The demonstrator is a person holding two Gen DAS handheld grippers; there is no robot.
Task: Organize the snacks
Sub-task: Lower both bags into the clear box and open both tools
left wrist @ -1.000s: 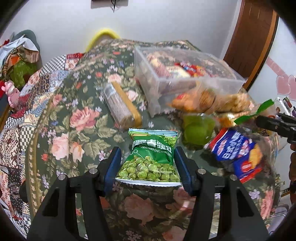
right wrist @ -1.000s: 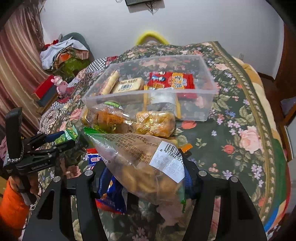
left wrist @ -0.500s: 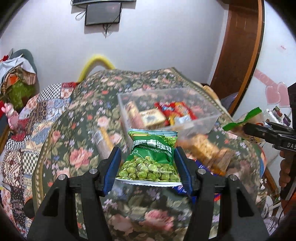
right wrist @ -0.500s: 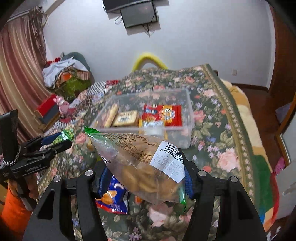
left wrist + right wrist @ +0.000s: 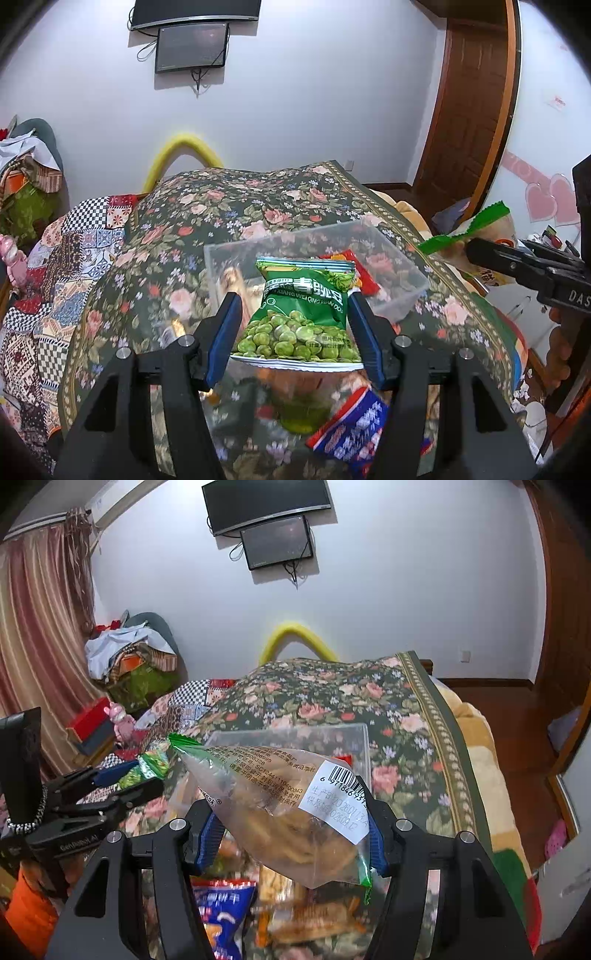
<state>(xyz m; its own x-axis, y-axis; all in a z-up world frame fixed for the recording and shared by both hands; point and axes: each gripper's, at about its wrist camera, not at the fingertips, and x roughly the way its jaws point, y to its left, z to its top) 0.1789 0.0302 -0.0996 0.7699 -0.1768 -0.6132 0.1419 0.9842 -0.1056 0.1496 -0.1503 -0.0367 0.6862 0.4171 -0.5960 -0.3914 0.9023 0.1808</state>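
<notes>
My left gripper [image 5: 293,325]: pea packet [image 5: 304,314] between its fingers, held above the bedspread [image 5: 236,199].

My right gripper [image 5: 291,832]: biscuit bag [image 5: 284,812] between its fingers, also held above the bedspread.

Plastic bin [image 5: 402,264]: on the bedspread, beyond both held packets; several snack packs inside it.

Loose snacks: crisp packet [image 5: 354,428] on the bedspread below my left gripper, on the near side of the bin; wrapped snacks [image 5: 306,912] below my right gripper.

Each gripper shows at the other view's edge, left one to the left of the right.

Behind the bed: the wall, two screens [image 5: 273,539] mounted on it, one under the other.

Left of the bed: clothes pile [image 5: 129,653].
</notes>
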